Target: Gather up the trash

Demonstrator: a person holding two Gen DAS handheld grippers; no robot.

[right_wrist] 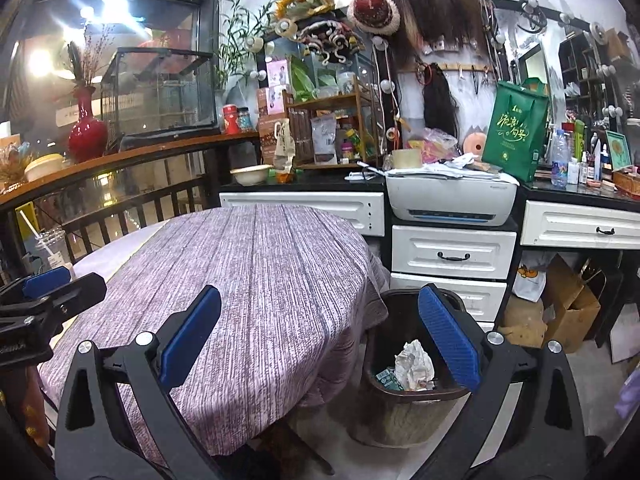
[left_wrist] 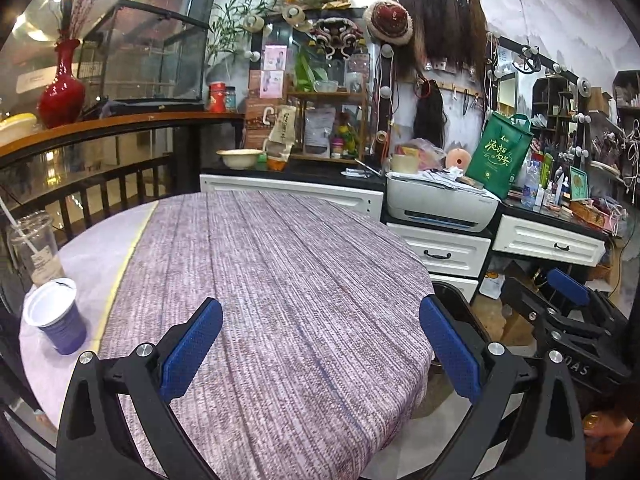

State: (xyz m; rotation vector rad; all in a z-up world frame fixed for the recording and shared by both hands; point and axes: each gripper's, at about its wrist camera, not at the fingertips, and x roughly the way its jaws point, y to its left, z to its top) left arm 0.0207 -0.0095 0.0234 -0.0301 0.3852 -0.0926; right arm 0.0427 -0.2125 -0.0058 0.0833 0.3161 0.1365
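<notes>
Both grippers sit idle with nothing between their blue-padded fingers. I have the left gripper (left_wrist: pixel 320 348) spread wide above the round table draped in a purple woven cloth (left_wrist: pixel 280 280), and the right gripper (right_wrist: pixel 320 340) just as wide over the table's edge and the dark brown wastebasket (right_wrist: pixel 404 412) standing on the floor just beside the table.

From the left wrist, a blue paper cup with a white inner rim (left_wrist: pixel 56 316) stands on the table at about nine o'clock, upright. Just behind it, near ten o'clock, I see a clear plastic cup with a straw (left_wrist: pixel 34 248), some pale drink left in its bottom.

From the right wrist, the wastebasket lies at about four o'clock; inside I can make out crumpled white paper (right_wrist: pixel 414 364) and a small green carton (right_wrist: pixel 386 378).
</notes>
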